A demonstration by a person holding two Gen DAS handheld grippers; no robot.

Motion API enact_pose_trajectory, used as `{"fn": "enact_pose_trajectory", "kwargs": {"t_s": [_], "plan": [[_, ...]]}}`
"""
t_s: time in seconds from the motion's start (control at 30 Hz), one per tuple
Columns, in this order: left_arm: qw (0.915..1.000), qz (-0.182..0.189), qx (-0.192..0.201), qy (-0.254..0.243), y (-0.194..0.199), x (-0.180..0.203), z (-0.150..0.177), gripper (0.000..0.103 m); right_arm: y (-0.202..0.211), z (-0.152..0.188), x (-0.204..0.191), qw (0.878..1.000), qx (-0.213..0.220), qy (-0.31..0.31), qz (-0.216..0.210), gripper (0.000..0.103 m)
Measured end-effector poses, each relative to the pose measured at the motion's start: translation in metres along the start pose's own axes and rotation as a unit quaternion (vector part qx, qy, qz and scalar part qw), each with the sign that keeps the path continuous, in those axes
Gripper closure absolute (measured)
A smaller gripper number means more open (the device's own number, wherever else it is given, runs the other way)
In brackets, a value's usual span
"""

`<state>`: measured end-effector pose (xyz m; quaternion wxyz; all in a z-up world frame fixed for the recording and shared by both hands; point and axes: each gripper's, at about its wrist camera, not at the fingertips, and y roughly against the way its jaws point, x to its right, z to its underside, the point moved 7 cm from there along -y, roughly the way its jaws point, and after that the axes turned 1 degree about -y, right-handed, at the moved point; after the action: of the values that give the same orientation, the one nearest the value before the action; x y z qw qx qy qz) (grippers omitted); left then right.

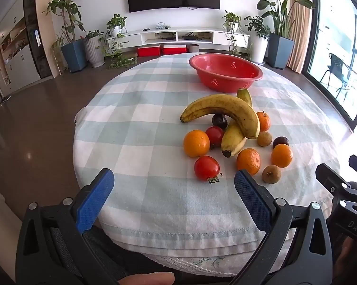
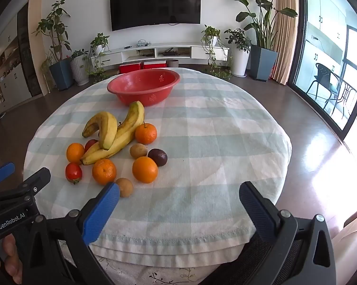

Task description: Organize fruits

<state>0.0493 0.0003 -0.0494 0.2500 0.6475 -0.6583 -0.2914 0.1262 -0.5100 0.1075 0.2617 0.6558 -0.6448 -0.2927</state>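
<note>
From the left wrist view, the left tongs hang wide apart over the near edge of the table, nothing between the blue pads, a checked pale blue and white cloth below. Just beyond sits the fruit pile: two spotted yellow bananas crossed one over the other, a red tomato nearest with its green stalk, oranges around them, small brown round fruits and dark plums tucked in. Farther back, apart from the pile, stands the empty red bowl with perforated sides. Over to the right wrist view: the right tongs also gape, empty, above the near cloth, their left pad just in front of a brown fruit. Here the pile lies to the left, bananas overlapping, a dark plum beside an orange, the red bowl beyond.
</note>
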Motion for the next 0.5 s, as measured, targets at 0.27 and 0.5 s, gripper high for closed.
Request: {"fn": "enact_pose_trajectory", "kwargs": {"t_s": [0.27,0.5], "plan": [[1.0000,-0.002,-0.001,-0.001,-0.0003,0.0004,0.0005,0.000,-0.0005,0.0006,0.0003,1.000,-0.002,0.002,0.003,0.000],[1.0000,-0.001,-0.001,-0.002,0.0001,0.0001,0.0000,0.000,-0.0006,0.0007,0.0004,1.000,-0.002,0.002,0.003,0.000]]}}
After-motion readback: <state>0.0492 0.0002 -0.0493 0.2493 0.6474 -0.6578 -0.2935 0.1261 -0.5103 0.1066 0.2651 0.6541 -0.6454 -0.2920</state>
